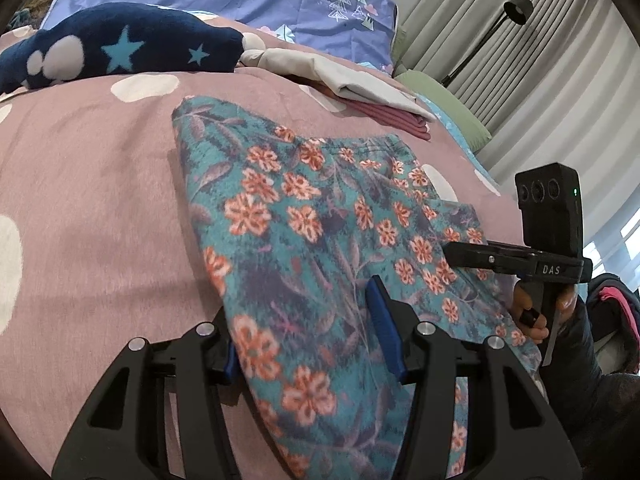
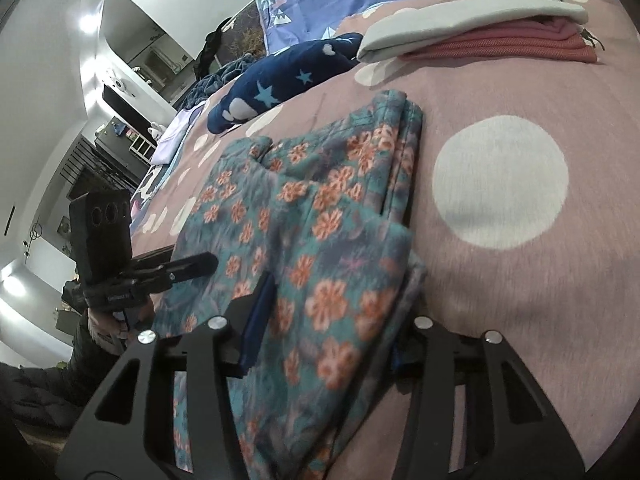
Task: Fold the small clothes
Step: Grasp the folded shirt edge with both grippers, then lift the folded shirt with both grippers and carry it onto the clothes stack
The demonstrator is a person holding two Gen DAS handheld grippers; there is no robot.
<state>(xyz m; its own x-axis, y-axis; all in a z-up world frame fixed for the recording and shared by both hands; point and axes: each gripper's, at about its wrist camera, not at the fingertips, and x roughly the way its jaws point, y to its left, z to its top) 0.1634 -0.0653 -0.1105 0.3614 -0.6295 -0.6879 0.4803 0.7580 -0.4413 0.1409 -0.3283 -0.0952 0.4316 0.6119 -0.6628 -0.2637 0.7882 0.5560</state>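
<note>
With the floral garment [image 1: 304, 240] lying on the pink bedcover [image 1: 88, 184] and its near edge pinched by both the left gripper [image 1: 310, 334] and the right gripper [image 2: 332, 332], the edge should be carried forward evenly.

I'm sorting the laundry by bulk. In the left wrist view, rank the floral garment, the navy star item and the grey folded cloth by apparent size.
1. Floral garment, though nearest the camera.
2. Navy star item.
3. Grey folded cloth, farther off, so its true size is unsure.
</note>
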